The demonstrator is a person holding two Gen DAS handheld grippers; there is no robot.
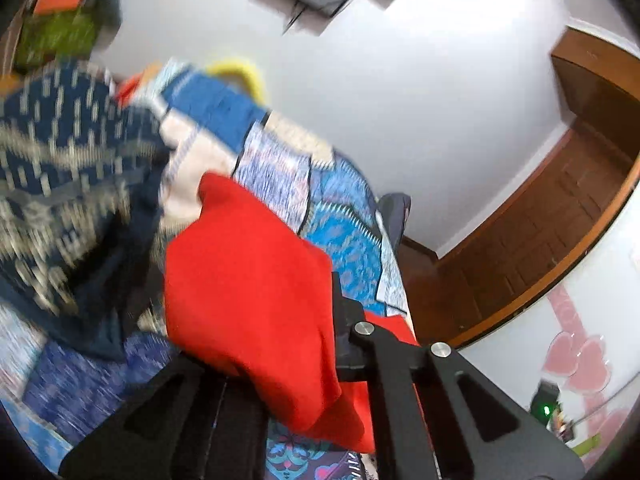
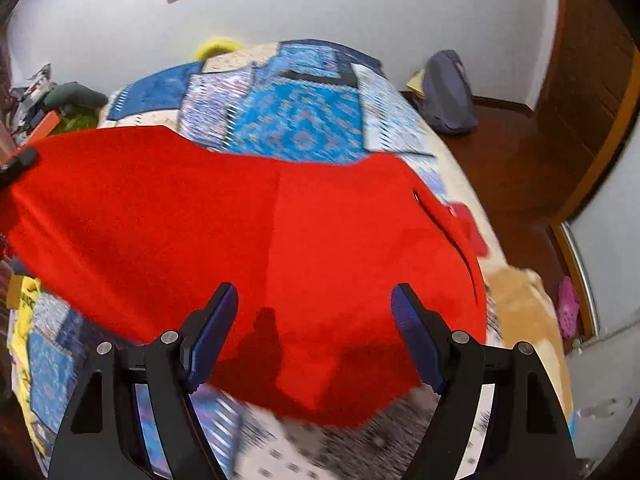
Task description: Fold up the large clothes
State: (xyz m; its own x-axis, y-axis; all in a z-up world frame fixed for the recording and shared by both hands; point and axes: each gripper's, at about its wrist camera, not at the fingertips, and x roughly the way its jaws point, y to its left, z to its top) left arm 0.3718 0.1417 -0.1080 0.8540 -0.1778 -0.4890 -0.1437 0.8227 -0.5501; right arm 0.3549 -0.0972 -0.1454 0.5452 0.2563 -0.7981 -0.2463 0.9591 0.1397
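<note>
A large red garment [image 2: 240, 220] is spread over a bed with a blue patchwork quilt [image 2: 296, 120]. Its left edge is raised off the quilt. In the left wrist view my left gripper [image 1: 312, 320] is shut on a fold of the red garment [image 1: 248, 272], which drapes over and hides the fingertips. That same gripper shows in the right wrist view as a black tip [image 2: 18, 162] at the garment's raised left corner. My right gripper [image 2: 314, 300] hangs open above the garment's near edge, its blue pads [image 2: 212, 336] wide apart and holding nothing.
A dark blue patterned cloth [image 1: 60, 160] lies at the bed's left. A grey backpack [image 2: 448, 92] leans on the far wall beside brown wooden doors [image 2: 580, 80]. A tan blanket [image 2: 516, 304] covers the bed's right corner, with a pink slipper [image 2: 568, 312] on the floor.
</note>
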